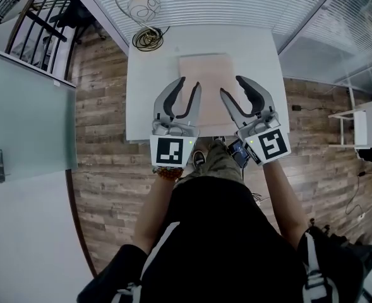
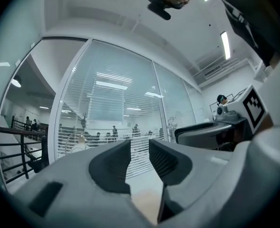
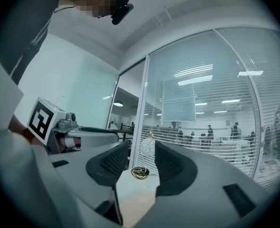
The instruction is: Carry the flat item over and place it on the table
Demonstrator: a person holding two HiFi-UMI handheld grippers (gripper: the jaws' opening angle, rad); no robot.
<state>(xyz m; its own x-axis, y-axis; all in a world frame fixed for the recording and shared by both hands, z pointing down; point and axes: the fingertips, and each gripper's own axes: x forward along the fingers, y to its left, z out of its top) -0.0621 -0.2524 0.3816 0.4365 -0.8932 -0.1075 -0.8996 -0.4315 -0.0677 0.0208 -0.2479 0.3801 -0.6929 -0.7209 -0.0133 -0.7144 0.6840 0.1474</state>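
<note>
A flat beige board (image 1: 208, 74) lies on the white table (image 1: 148, 106), near its middle. My left gripper (image 1: 190, 84) hovers over the board's near left edge and my right gripper (image 1: 231, 86) over its near right part. Both point away from me. In the left gripper view the jaws (image 2: 140, 144) stand apart with a narrow gap and nothing between them; a pale strip of the board (image 2: 147, 203) shows below. In the right gripper view the jaws (image 3: 142, 148) are also apart and empty, with the tabletop (image 3: 135, 194) beneath.
A white wire lamp (image 1: 143, 5) and a coiled cable (image 1: 148, 40) sit at the table's far left corner; the cable coil (image 3: 140, 173) also shows ahead of the right jaws. Glass walls with blinds stand behind the table. A white chair (image 1: 366, 125) is at right, a railing (image 1: 40, 24) at far left.
</note>
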